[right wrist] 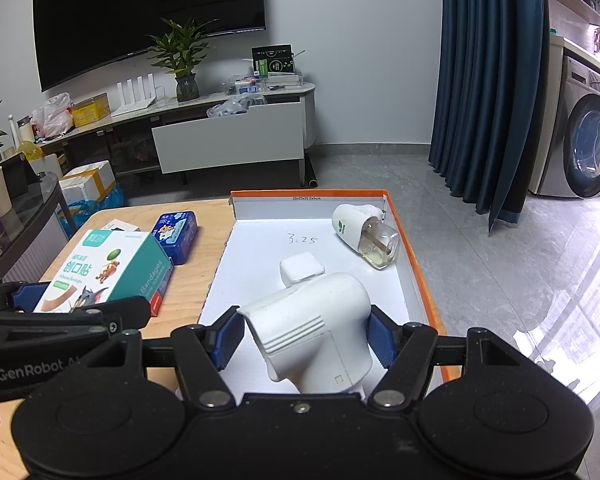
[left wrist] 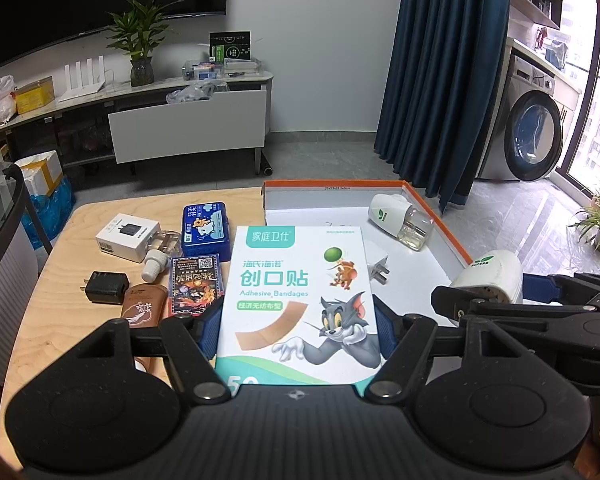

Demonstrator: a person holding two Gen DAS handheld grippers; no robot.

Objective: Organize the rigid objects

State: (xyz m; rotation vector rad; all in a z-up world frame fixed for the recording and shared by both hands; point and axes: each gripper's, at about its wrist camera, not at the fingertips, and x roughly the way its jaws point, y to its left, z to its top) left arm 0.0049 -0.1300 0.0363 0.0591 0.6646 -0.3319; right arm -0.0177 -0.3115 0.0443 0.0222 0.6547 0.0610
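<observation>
My left gripper (left wrist: 298, 332) is shut on a white and teal adhesive bandage box (left wrist: 300, 288) with a cartoon cat, held above the wooden table (left wrist: 60, 320). Its blue pads (left wrist: 208, 332) press on both sides of the box. My right gripper (right wrist: 306, 336) is shut on a white plug-in vaporizer body (right wrist: 316, 328), held over the near end of the orange-rimmed white tray (right wrist: 416, 264). In the left wrist view the right gripper (left wrist: 496, 292) and its vaporizer body (left wrist: 488, 276) show at the right. The right wrist view has the left gripper (right wrist: 76, 300) and bandage box (right wrist: 108, 272) at the left.
In the tray (left wrist: 440, 232) lie a vaporizer with liquid bottle (left wrist: 400, 216) and a white charger plug (left wrist: 378, 266). On the table are a white charger box (left wrist: 128, 236), blue tin (left wrist: 204, 228), black charger (left wrist: 106, 288), card pack (left wrist: 196, 284), brown tube (left wrist: 144, 306) and a clear white-capped bottle (left wrist: 160, 252).
</observation>
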